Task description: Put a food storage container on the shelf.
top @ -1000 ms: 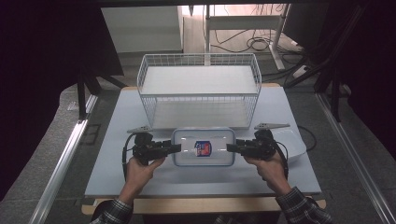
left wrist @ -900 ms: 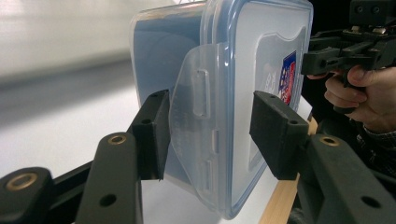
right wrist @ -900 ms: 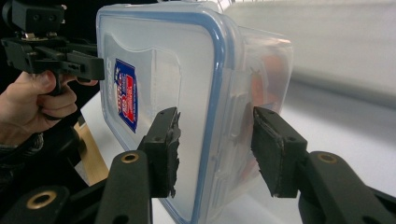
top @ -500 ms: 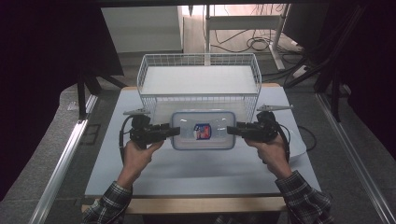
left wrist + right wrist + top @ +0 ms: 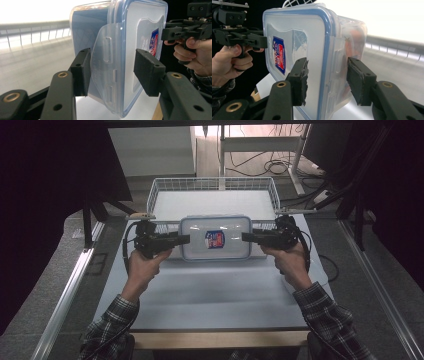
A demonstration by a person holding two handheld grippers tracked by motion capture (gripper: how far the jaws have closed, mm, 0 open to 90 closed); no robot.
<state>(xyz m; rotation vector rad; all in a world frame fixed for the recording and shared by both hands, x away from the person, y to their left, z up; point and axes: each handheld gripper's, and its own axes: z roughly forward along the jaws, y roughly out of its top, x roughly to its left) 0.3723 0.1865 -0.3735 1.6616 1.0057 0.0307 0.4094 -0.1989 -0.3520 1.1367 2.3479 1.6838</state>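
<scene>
A clear box with a blue-rimmed lid is held between the two grippers above the worktop, just in front of the near rim of the wire basket. In the high view its lid faces up and a red and blue label is seen at its middle.

The left gripper is gripped by the person's left hand and is set on the box's left end. In the left gripper view the fingers are seen about half open, closed on that end: one pad lies against the body side by the hinged latch, the other against the lid side.

The right gripper is gripped by the right hand and is set on the opposite end. In the right gripper view its fingers are likewise about half open and clamped across the box's end, one pad on the lid face, the other on the body side, with the lid's blue rim between them.

Each gripper is also seen, farther off, in the other's view at the far end of the box. The basket's white floor is seen beyond the box in both gripper views. Plaid sleeves are seen at the bottom of the high view.
</scene>
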